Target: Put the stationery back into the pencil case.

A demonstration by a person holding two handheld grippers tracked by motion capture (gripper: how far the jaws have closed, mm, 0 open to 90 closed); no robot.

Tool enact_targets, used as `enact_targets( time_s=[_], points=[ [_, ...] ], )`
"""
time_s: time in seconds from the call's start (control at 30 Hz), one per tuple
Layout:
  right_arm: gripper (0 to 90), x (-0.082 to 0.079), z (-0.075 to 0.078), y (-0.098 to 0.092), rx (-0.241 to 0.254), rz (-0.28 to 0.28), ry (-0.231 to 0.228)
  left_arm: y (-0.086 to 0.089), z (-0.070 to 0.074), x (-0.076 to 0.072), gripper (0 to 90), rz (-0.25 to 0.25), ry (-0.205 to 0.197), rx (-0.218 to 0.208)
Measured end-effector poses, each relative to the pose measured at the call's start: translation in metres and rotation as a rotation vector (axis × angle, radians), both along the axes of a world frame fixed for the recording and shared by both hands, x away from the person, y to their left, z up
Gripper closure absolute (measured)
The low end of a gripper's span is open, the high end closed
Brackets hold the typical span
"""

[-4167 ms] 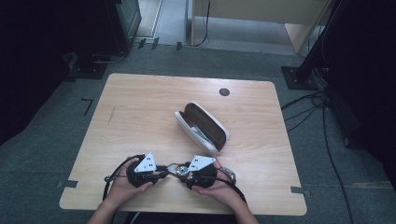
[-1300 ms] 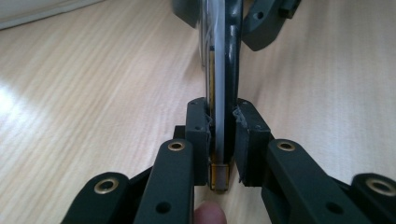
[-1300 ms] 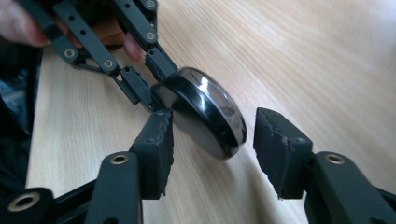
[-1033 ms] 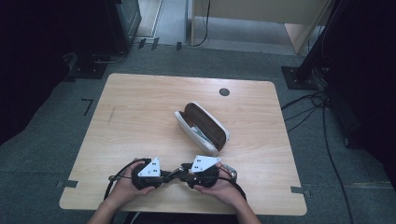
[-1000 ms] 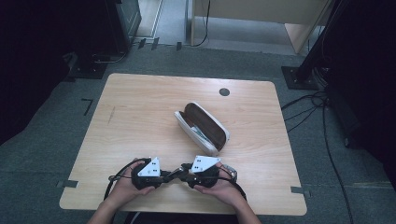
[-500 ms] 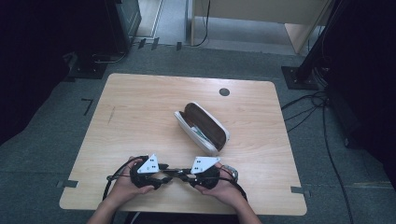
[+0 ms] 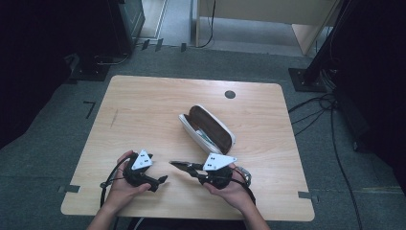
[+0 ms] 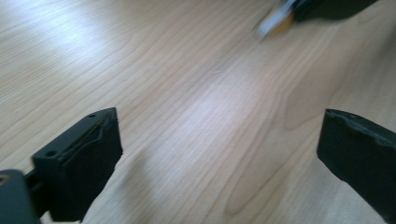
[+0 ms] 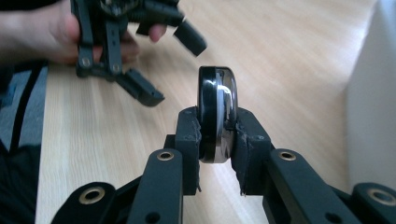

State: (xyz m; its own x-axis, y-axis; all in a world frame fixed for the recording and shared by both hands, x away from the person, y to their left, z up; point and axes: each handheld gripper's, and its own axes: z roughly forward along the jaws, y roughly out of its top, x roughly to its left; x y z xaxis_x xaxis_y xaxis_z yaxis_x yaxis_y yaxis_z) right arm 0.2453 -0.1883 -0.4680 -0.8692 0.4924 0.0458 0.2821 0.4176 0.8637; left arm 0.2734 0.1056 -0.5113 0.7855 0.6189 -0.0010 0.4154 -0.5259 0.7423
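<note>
Glasses (image 9: 217, 114) clamped in right hand-held gripper (image 9: 218, 140); left hand-held gripper (image 8: 219, 154) just opened, empty; case (image 7: 207, 128) nearby.

We look along the right gripper (image 9: 217, 140), whose two black jaws rise from the lower edge and are closed on a pair of dark glasses (image 9: 217, 112), seemingly folded. The glasses stand edge-on and upright between the pads, and a glossy dark lens with a bright reflection rises above the jaw tips. Beneath lies the light wooden table (image 9: 280, 56). At upper left we see a hand (image 9: 51, 32) holding the left gripper (image 9: 168, 65), its black jaws spread apart and pointing down toward the table, well clear of the glasses. At the right edge a pale, blurred surface (image 9: 373, 93) stands; we cannot identify it.
</note>
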Motion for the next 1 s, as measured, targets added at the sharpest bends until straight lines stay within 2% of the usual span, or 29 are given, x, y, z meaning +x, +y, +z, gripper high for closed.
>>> enact_targets(
  time_s=[0.17, 0.27, 0.5, 0.73, 0.9, 1.0],
  points=[
    [74.4, 0.000, 0.016, -0.007, 0.043, -0.043, -0.008, 0.003, 0.000, 0.001, 0.0, 0.047, -0.001, 0.014],
    [74.3, 0.003, 0.023, -0.012, 0.069, -0.073, -0.017, 0.003, -0.002, 0.002, 0.0, 0.069, -0.001, 0.038],
    [74.3, 0.011, 0.042, -0.027, 0.119, -0.164, -0.038, 0.000, -0.005, 0.002, 0.0, 0.084, 0.003, 0.070],
    [74.3, 0.022, 0.054, -0.044, 0.170, -0.259, -0.056, 0.000, -0.006, 0.004, 0.0, 0.103, 0.018, 0.081],
    [74.3, 0.030, 0.057, -0.051, 0.182, -0.301, -0.064, -0.001, -0.007, 0.005, 0.0, 0.105, 0.022, 0.094],
    [74.3, 0.035, 0.055, -0.053, 0.163, -0.333, -0.064, -0.001, -0.007, 0.005, 0.0, 0.106, 0.024, 0.093]
  ],
)
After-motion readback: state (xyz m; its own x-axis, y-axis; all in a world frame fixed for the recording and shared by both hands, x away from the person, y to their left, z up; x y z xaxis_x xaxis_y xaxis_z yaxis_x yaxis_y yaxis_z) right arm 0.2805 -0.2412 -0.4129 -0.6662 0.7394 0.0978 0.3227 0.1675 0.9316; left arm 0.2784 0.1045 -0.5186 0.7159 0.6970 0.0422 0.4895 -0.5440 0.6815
